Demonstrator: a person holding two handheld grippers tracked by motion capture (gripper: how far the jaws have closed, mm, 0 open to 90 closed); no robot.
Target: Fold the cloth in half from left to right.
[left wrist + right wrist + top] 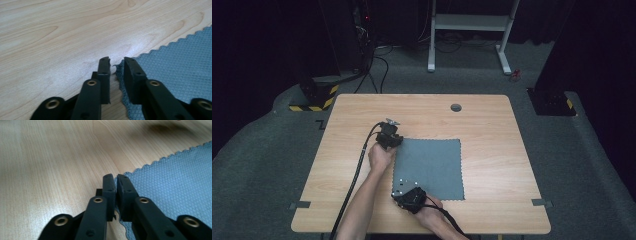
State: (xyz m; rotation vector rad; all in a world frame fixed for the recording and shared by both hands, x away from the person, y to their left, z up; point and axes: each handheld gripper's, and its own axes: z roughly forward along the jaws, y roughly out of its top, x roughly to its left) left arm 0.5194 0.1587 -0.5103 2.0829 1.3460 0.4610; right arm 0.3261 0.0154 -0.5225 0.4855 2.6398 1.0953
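Both forearms reach in from the near edge. The left gripper (395, 140) sits farther out, jaws narrowly parted around a cloth corner. The right gripper (398, 192) stays low near the edge, jaws pinched together.

no readable text, labels, brands or numbers anywhere

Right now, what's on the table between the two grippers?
In the high view, the blue-grey cloth's left edge runs between the left gripper and right gripper; nothing else lies there.
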